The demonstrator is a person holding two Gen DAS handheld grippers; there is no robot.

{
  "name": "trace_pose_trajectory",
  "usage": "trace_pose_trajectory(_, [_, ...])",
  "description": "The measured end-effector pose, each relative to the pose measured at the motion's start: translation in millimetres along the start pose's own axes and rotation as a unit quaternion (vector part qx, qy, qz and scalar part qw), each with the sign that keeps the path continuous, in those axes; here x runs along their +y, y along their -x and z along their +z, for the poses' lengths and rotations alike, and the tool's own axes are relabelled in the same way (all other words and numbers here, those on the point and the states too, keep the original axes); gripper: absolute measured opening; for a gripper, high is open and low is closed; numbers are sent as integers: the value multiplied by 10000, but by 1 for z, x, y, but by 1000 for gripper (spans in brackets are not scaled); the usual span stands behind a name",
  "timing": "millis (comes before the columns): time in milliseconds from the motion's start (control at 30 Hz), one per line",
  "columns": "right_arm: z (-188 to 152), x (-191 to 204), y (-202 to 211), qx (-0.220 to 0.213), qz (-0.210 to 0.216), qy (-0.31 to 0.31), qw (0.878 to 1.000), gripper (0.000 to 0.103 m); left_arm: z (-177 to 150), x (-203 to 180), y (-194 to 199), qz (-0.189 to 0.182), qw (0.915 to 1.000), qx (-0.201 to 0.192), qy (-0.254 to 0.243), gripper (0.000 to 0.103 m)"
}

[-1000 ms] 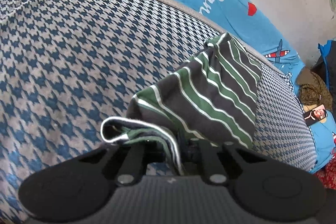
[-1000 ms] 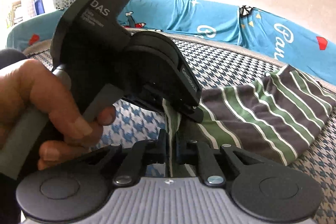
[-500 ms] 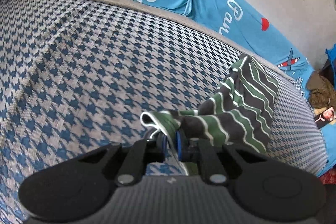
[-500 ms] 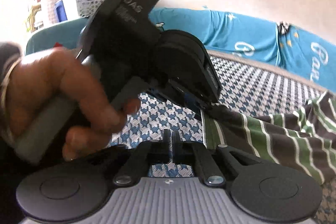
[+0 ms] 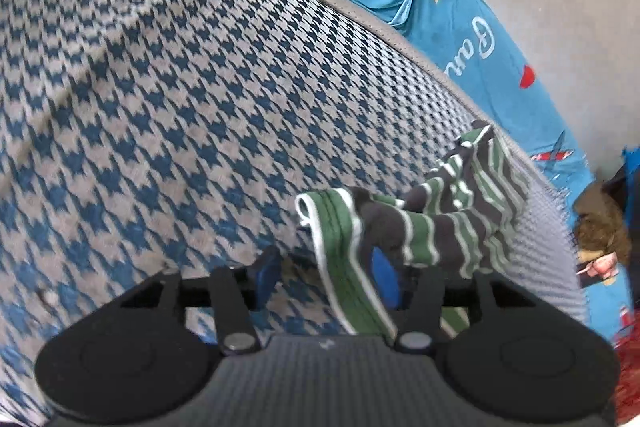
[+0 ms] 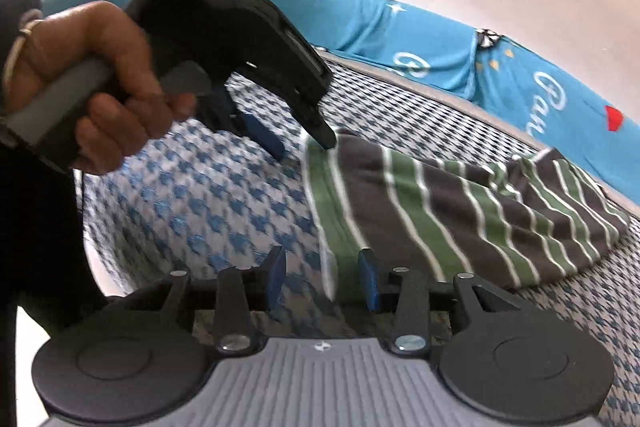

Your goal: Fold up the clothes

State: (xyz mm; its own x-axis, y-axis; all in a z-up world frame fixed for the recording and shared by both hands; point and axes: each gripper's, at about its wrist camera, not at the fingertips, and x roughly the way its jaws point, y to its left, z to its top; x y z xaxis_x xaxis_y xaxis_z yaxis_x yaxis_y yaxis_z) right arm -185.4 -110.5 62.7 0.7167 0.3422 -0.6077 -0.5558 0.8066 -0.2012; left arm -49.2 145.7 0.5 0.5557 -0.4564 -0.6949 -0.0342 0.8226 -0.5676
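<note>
With both the left gripper (image 5: 326,277) and right gripper (image 6: 322,277) just opening and holding nothing, the striped garment's (image 6: 460,211) released edge could slump crooked across the houndstooth mattress (image 5: 160,107).

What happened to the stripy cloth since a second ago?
Both tools have just been opening and let go: the left tool and right tool had pinched the striped garment, whose edge now hangs loose between their fingers. The garment stays on the houndstooth cover.
</note>
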Motion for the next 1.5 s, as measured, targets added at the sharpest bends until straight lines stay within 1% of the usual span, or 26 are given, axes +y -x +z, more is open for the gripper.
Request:
trace_pose_trajectory(67, [1, -2, 1, 1, -138, 75, 9999, 38, -1, 1, 0, -48, 10000, -5, 42, 55])
trace_pose_trajectory(133, [-1, -2, 2, -3, -176, 146, 9997, 39, -3, 1, -1, -89, 9999, -9, 70, 57])
trace_pose_trajectory(200, [1, -1, -3, 42, -168, 263, 9995, 41, -4, -2, -2, -91, 10000, -11, 18, 63])
trace_pose_trajectory(300, [-4, 7, -10, 118, -273, 519, 9982, 41, -5, -8, -7, -88, 10000, -37, -11, 66])
trace_pose_trajectory(467, [-6, 13, -21, -26, -443, 682, 9967, 41, -3, -14, -16, -90, 9999, -69, -13, 69])
trace_pose_trajectory(567, [-6, 13, -27, -62, -678, 776, 9947, 41, -1, -17, -20, -96, 9999, -77, -23, 70])
trace_pose_trajectory(633, [-7, 13, -32, -51, -688, 776, 9946, 41, -1, -19, -22, -115, 9999, -77, -17, 70])
trace_pose_trajectory(767, [-9, 14, -40, -161, -732, 952, 9926, 40, 1, -22, -27, -164, 9998, -68, 41, 70])
trace_pose_trajectory(800, [-9, 12, -43, -172, -670, 893, 9936, 37, 1, -23, -27, -180, 9998, -62, 61, 70])
trace_pose_trajectory(833, [-8, 8, -45, -157, -558, 737, 9956, 31, 1, -23, -28, -198, 9998, -53, 73, 70])
trace_pose_trajectory(867, [-7, 4, -46, -143, -445, 581, 9972, 28, 0, -24, -29, -224, 9997, -36, 67, 70])
trace_pose_trajectory(933, [-5, 2, -46, -116, -361, 502, 9980, 15, 0, -27, -32, -287, 9996, 13, 43, 71])
trace_pose_trajectory(1000, [-3, -3, -43, -66, -249, 351, 9991, 9, 0, -31, -35, -340, 9994, 59, -3, 74])
trace_pose_trajectory(1033, [-1, -7, -41, -28, -179, 239, 9995, 8, -1, -32, -36, -348, 9994, 61, -35, 76])
trace_pose_trajectory(1100, [2, -17, -36, 46, -10, -52, 10000, 7, -3, -35, -37, -377, 9992, 58, -87, 83])
trace_pose_trajectory(1200, [5, -34, -26, 136, 268, -465, 9985, 7, -5, -40, -41, -468, 9988, 77, -152, 84])
trace_pose_trajectory(1233, [6, -38, -23, 156, 351, -555, 9977, 7, -5, -41, -42, -484, 9986, 83, -176, 81])
trace_pose_trajectory(1267, [6, -41, -19, 173, 398, -605, 9972, 7, -6, -43, -43, -471, 9986, 90, -214, 68])
trace_pose_trajectory(1300, [5, -41, -18, 185, 427, -623, 9970, 7, -7, -44, -44, -458, 9986, 98, -251, 49])
trace_pose_trajectory(1333, [5, -40, -16, 198, 456, -640, 9967, 7, -8, -45, -45, -450, 9985, 118, -279, 41])
trace_pose_trajectory(1367, [5, -40, -14, 210, 485, -658, 9964, 7, -8, -45, -47, -456, 9984, 164, -280, 30])
trace_pose_trajectory(1400, [3, -38, -14, 222, 498, -656, 9964, 7, -9, -46, -47, -450, 9984, 168, -287, 24])
trace_pose_trajectory(1500, [-1, -32, -16, 265, 537, -621, 9963, 7, -12, -48, -42, -348, 9985, 29, -413, 16])
